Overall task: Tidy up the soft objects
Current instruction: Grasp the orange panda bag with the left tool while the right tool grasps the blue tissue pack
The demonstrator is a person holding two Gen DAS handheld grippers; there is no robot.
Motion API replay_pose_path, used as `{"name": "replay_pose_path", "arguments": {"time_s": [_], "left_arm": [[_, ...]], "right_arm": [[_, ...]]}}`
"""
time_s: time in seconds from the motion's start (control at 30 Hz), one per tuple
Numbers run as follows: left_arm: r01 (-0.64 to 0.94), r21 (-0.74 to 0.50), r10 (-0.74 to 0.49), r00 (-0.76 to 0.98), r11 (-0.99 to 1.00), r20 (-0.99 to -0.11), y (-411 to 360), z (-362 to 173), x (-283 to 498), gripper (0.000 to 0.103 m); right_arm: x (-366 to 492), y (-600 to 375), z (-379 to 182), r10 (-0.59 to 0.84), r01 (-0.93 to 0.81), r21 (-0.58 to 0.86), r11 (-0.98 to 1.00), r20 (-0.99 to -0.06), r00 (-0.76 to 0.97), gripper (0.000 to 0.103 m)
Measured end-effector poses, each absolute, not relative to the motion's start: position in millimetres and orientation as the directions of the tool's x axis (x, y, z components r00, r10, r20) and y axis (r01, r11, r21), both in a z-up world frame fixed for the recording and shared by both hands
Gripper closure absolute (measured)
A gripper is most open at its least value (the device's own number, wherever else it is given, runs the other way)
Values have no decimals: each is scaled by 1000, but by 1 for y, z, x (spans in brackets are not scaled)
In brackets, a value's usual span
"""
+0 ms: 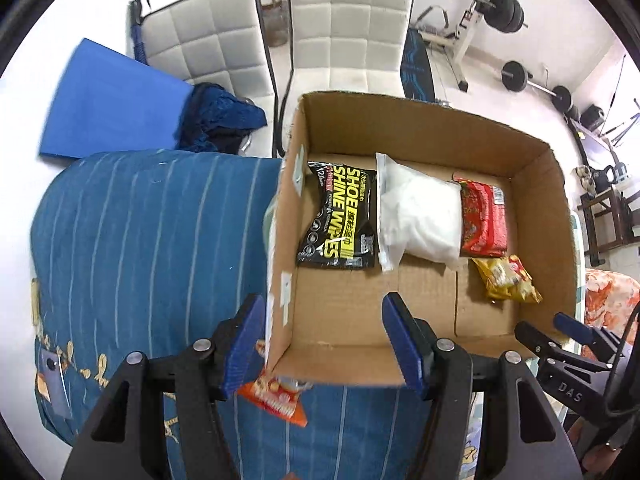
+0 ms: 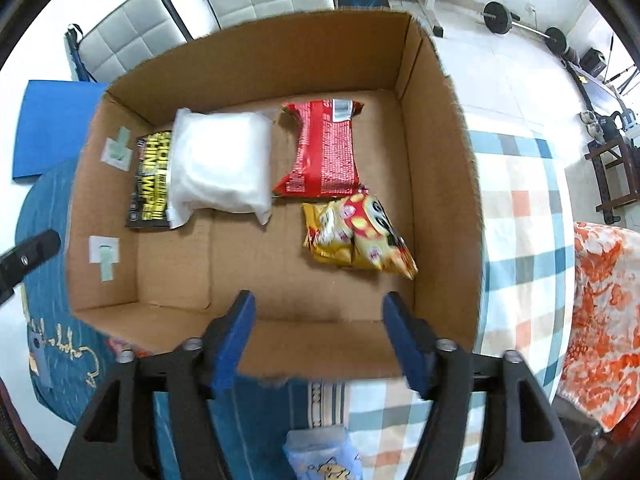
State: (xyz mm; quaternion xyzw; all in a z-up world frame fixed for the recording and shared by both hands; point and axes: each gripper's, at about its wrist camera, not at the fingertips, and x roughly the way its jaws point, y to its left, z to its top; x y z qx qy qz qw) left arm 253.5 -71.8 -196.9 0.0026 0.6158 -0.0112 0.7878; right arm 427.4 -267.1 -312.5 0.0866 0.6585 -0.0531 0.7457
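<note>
So the cardboard box [image 2: 440, 168] sits on a bed with a blue striped cover [image 1: 152, 240], and four soft packs are already lying flat on its floor: a black shoe wipes pack [image 1: 340, 220] at the left, a white pouch [image 2: 220, 164] overlapping its edge, a red packet [image 2: 324, 148] next to that, and a yellow snack bag [image 2: 360, 236] just in front of the red one. The left claw [image 1: 322, 346] hangs over the box's near left corner with its jaws wide apart and nothing between them; the right claw [image 2: 318, 338] sits over the near wall, also spread and empty. An orange snack bag [image 1: 276, 396] lies outside the box on the cover, right under the left claw, and it looks like the next candidate. There's also a pale blue packet [image 2: 324, 456] at the bottom of the right wrist view, though it's too cropped to say what it is. All of this is probably light, crinkly, slippery film with squashy contents, so pinching the flat sealed edge or mid-body gently seems better than squeezing hard.
</note>
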Motion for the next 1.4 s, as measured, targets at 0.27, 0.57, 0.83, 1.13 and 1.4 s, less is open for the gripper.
{"name": "replay_pose_path", "arguments": {"time_s": [0.27,0.57,0.83,1.13,1.4], "left_arm": [[14,-3,-7,333,1000,-943,-73,-164,207,0],[13,-1,-6,369,1000,-929,-68,-149,167,0],[7,109,103,279,994,-955,-57,-197,107,0],[1,132,131,98,991,-986,-36,-270,75,0],[25,115,113,86,993,-990,-18,-281,114,0]], "right_arm": [[393,-249,-256,-4,172,41,984,-967,254,0],[354,-244,-225,8,154,57,986,-954,301,0],[293,-250,-328,6,150,10,989,-1000,26,0],[258,-230,-421,23,111,1,994,-981,-194,0],[263,-226,-435,4,145,-30,989,-973,-230,32]]}}
